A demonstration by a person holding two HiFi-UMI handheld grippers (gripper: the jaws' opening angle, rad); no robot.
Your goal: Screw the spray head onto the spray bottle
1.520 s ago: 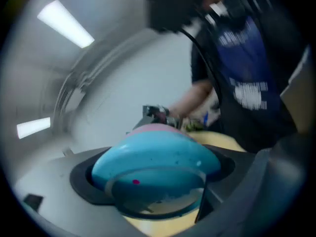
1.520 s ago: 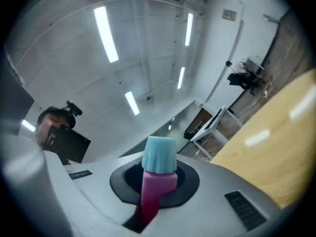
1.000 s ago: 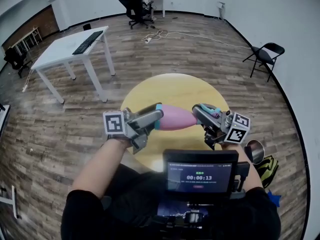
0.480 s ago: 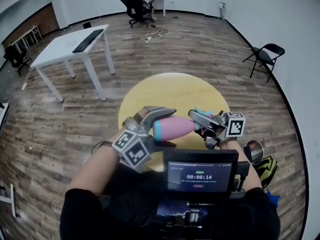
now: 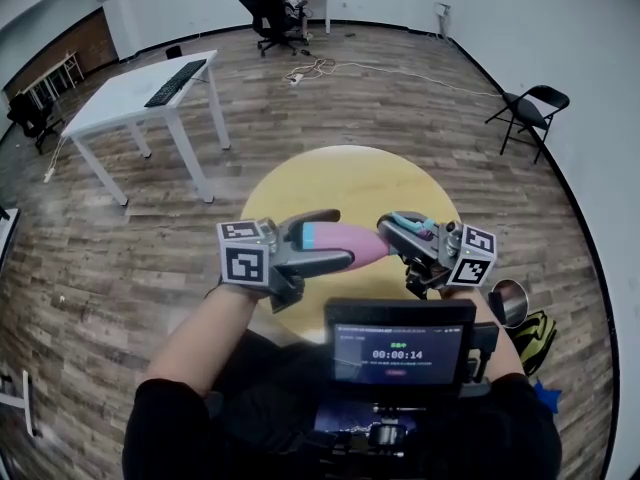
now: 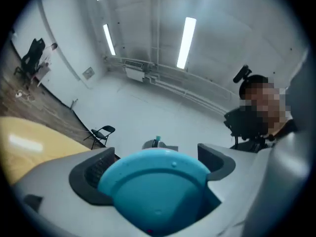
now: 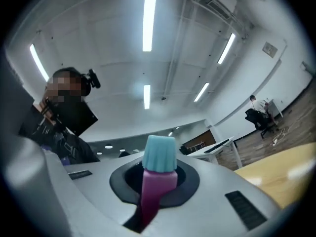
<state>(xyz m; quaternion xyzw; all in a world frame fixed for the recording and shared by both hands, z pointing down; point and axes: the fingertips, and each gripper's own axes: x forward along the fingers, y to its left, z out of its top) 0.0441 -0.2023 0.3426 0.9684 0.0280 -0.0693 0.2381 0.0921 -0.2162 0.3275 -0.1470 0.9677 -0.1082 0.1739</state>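
Note:
A pink spray bottle [image 5: 350, 244] with a teal base lies level in the air above the yellow round table [image 5: 350, 178]. My left gripper [image 5: 325, 238] is shut on its base end. In the left gripper view the teal base [image 6: 155, 194] fills the space between the jaws of the left gripper [image 6: 153, 168]. My right gripper [image 5: 396, 231] is shut on the spray head [image 5: 420, 225] at the bottle's neck. The pink spray head [image 7: 158, 181] with its teal tip stands up between the jaws in the right gripper view. The joint between head and neck is hidden.
A white desk [image 5: 140, 93] with a keyboard stands at the back left. A black folding chair [image 5: 528, 113] is at the right wall and an office chair [image 5: 270, 13] far back. A timer screen [image 5: 400, 346] hangs on the person's chest below the grippers.
The left gripper rolled about the bottle's axis, its marker cube swinging down and then back up to the left. The right gripper and spray head barely moved.

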